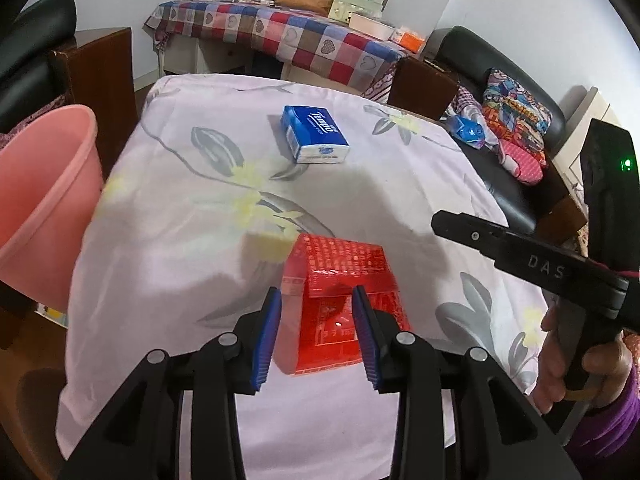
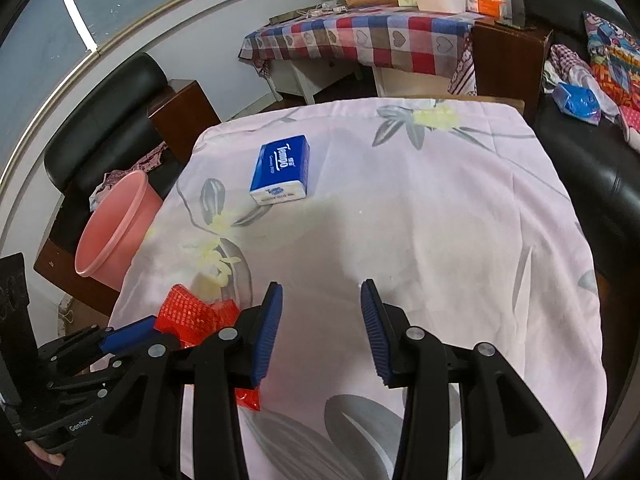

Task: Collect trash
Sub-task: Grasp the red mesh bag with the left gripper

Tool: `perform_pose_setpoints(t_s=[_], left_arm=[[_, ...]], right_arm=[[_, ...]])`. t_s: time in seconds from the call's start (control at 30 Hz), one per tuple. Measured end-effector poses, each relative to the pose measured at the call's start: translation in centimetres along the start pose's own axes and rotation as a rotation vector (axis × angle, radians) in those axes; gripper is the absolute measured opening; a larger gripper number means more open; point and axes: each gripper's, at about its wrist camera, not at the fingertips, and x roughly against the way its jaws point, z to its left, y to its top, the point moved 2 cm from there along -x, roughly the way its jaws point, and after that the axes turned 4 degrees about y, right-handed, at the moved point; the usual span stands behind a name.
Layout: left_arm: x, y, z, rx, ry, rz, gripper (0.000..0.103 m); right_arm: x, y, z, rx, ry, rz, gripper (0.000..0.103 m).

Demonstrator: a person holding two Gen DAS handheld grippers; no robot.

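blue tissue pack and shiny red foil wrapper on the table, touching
Apart. The left wrist view shows bare floral cloth between the blue tissue pack and the shiny red foil wrapper.

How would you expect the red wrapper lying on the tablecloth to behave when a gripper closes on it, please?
The red wrapper looks like thin glossy foil, folded over on itself, so it will probably crumple rather than hold shape. Its shine suggests it may slip between the left gripper pads. It seems empty and light, so a nudge would likely slide it across the tablecloth.

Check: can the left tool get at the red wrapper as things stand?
Probably yes. The left tool is open and already straddles the red wrapper on the floral cloth; nothing lies between them, and the right tool sits off to the side.
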Motion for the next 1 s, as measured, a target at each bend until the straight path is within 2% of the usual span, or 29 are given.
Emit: perform_pose_setpoints(t_s=[0.23, 0.3, 0.37, 0.53, 0.7, 0.83, 1.0], left_arm=[[-0.5, 0.1, 0.1, 0.023, -0.037, -0.017, 0.031], [-0.5, 0.2, 0.1, 0.022, -0.052, -0.02, 0.025], [-0.5, 0.2, 0.1, 0.019, -0.071, -0.018, 0.012], [-0.2, 0.0, -0.5, 0.006, -0.123, -0.023, 0.001], [1.2, 0.2, -0.9, -0.023, -0.126, -0.081, 0.0], [2.6, 1.0, -0.2, -0.007, -0.112, -0.125, 0.0], [4.2, 1.6, 0.7, -0.007, -0.062, -0.174, 0.0]], right_arm=[[-0.2, -0.1, -0.2, -0.009, -0.001, 0.001, 0.042], [-0.3, -0.2, -0.2, -0.012, -0.003, 0.006, 0.042], [-0.5, -0.3, -0.2, -0.015, -0.004, 0.011, 0.042], [-0.6, -0.4, 0.0, -0.013, -0.009, 0.013, 0.042], [-0.6, -0.3, 0.1, -0.011, -0.013, 0.011, 0.042], [-0.8, 0.0, 0.2, -0.01, -0.013, 0.007, 0.042], [-1.3, 1.3, 1.1, 0.005, 0.004, -0.01, 0.042]])
